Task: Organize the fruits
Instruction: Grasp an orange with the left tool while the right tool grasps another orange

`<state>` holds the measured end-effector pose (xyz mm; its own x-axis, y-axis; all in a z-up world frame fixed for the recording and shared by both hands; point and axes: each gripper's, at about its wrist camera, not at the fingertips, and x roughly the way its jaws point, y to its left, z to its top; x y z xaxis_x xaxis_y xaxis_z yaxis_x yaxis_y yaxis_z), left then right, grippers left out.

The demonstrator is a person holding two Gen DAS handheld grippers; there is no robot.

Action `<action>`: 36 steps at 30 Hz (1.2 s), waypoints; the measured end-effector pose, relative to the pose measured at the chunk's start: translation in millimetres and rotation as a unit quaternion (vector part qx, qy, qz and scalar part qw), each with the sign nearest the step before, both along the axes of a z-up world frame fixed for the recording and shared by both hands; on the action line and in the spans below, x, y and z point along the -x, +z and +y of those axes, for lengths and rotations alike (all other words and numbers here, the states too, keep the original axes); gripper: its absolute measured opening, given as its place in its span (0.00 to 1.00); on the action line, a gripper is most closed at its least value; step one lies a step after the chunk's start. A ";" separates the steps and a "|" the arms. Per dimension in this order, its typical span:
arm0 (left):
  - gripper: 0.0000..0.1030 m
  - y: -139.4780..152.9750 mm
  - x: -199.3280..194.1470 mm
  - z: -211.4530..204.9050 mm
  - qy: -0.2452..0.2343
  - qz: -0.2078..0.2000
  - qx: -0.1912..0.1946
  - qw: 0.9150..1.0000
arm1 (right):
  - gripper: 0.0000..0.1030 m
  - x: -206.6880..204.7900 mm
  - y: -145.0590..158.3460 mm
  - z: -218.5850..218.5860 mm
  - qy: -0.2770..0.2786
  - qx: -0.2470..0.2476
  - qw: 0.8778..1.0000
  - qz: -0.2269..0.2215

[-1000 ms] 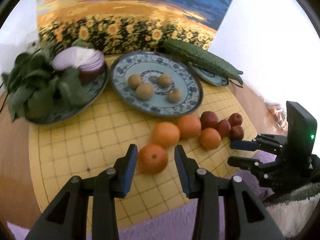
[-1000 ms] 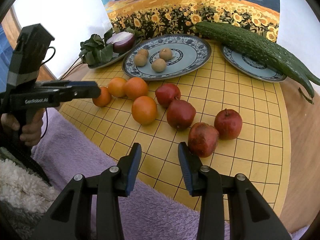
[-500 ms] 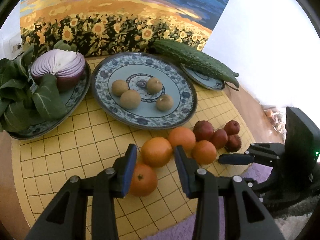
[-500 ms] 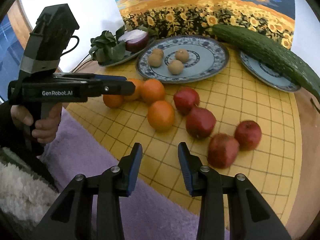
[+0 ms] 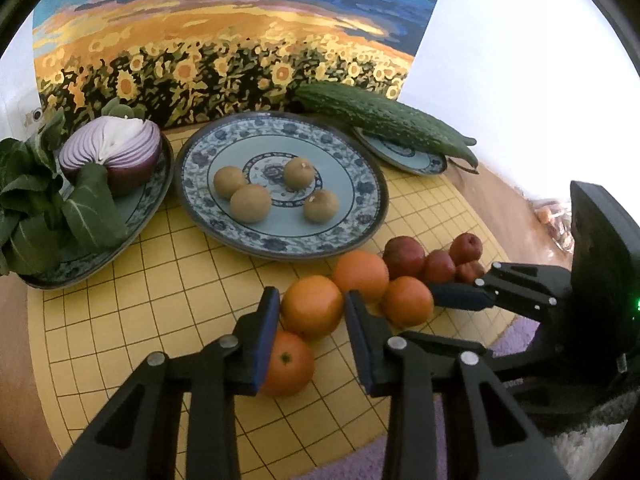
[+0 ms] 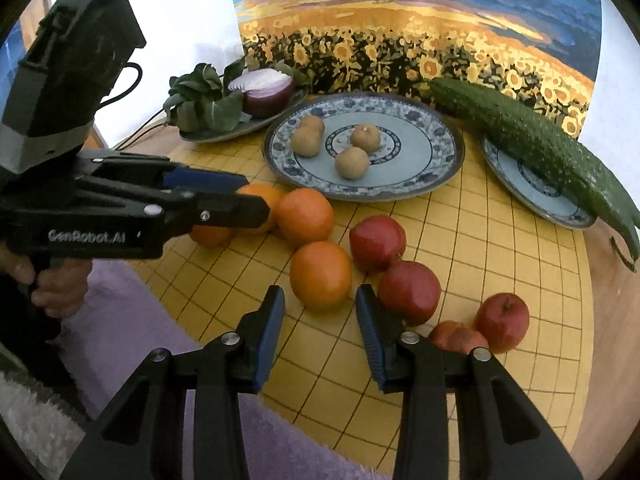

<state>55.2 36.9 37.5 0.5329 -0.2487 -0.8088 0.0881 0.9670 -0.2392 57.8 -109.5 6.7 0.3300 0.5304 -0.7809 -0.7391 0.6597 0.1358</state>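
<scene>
left wrist view, from left to right: a side plate [image 5: 156, 176] carries leafy greens [image 5: 48, 200] and one halved red onion [image 5: 114, 152], cut face up; a large patterned plate [image 5: 360, 208] holds four small brown round fruits [image 5: 250, 203]; a third plate [image 5: 404, 156] bears one long bumpy green gourd [image 5: 384, 120], long axis running from upper left to lower right, tapered tip to the right. all rest on a yellow gridded mat [image 5: 140, 300] before a sunflower painting [image 5: 224, 40]. four oranges sit in a cluster on the mat in front of the large plate; the nearest orange [image 5: 288, 364], stem scar facing the camera, lies low between the fingers of the left gripper [image 5: 308, 332]. its jaws have just been closing and stand part open; the left pad is at the orange's edge, the right pad clear of it, so no grip is made. four red apples [image 5: 404, 256] lie right of the oranges.

right wrist view: a hand [image 6: 52, 280] holds the left gripper, whose fingers hide part of the oranges. the right gripper [image 6: 320, 320] hangs part open and empty, just short of another orange [image 6: 320, 274]. this view shows the apples spread apart, one partly hidden behind the right finger.
</scene>
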 end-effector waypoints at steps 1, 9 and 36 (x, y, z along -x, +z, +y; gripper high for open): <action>0.34 -0.3 -0.4 0.0 0.001 0.000 0.000 1.000 | 0.38 0.4 -0.3 0.1 -0.001 0.002 1.000 -0.004; 0.34 0.5 2.6 -1.4 0.001 -0.008 -0.006 1.000 | 0.31 -0.6 -1.4 3.4 0.008 -0.001 1.000 -0.014; 0.33 30.0 -4.6 30.6 0.064 -0.047 0.036 0.996 | 0.31 -36.0 44.6 -3.6 -0.006 -0.083 0.997 0.004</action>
